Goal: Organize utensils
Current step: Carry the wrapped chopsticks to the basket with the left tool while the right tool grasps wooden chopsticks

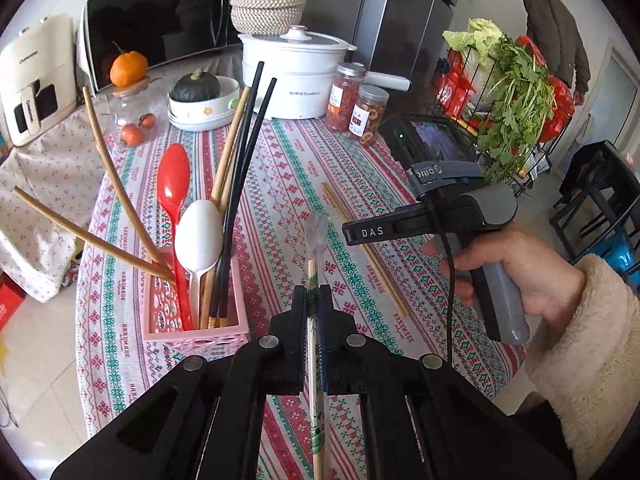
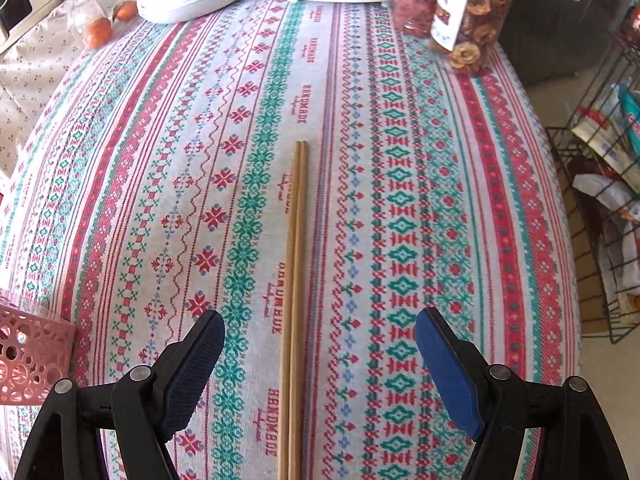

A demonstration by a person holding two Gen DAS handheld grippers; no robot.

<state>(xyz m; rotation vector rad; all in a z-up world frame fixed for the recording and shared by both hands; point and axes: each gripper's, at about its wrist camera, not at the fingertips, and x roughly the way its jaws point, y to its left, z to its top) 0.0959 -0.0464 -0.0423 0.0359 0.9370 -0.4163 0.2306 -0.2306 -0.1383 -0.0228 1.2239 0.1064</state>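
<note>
My left gripper (image 1: 313, 294) is shut on a pair of wrapped disposable chopsticks (image 1: 315, 344), held above the patterned tablecloth just right of the pink utensil basket (image 1: 192, 334). The basket holds a red spoon (image 1: 173, 184), a white spoon (image 1: 199, 236), black chopsticks (image 1: 244, 176) and several wooden chopsticks. My right gripper (image 2: 320, 356) is open and hovers over a pair of wooden chopsticks (image 2: 294, 300) lying on the cloth between its fingers; the pair also shows in the left wrist view (image 1: 366, 254). The right gripper's body shows there too (image 1: 452, 224).
At the table's back stand a white pot (image 1: 294, 76), two jars of dried fruit (image 1: 356, 108), a bowl with a dark squash (image 1: 202, 104) and a microwave (image 1: 160, 24). A wire rack with greens (image 1: 508, 92) stands right of the table. The basket's corner shows lower left (image 2: 32, 356).
</note>
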